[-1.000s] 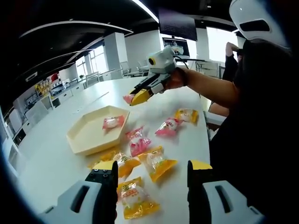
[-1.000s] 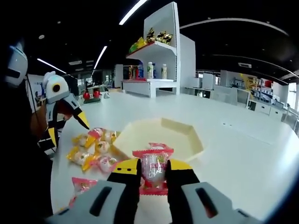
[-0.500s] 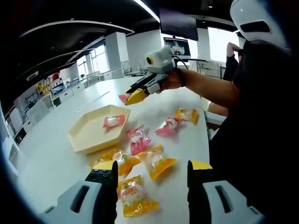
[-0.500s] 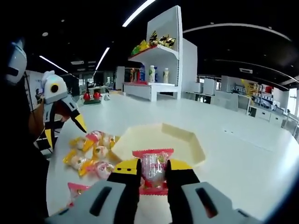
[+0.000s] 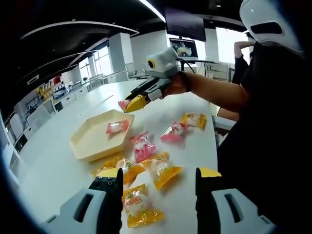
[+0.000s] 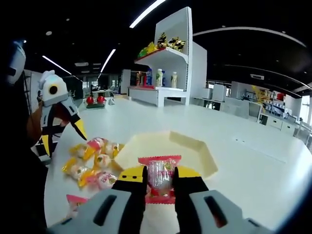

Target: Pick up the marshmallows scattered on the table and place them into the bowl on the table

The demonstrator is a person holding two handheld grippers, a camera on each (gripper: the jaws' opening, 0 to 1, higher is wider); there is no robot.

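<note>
Marshmallows in pink and yellow wrappers lie scattered on the white tabletop in the left gripper view, near and right of the cream hexagonal bowl, which holds one pink packet. Left claw: jaws apart, nothing between them. Farther off, the right claw hangs above the bowl's far edge. Right gripper view: right claw clamped on a pink-wrapped marshmallow, bowl just beyond; the left claw hangs at left above the scattered packets.
</note>
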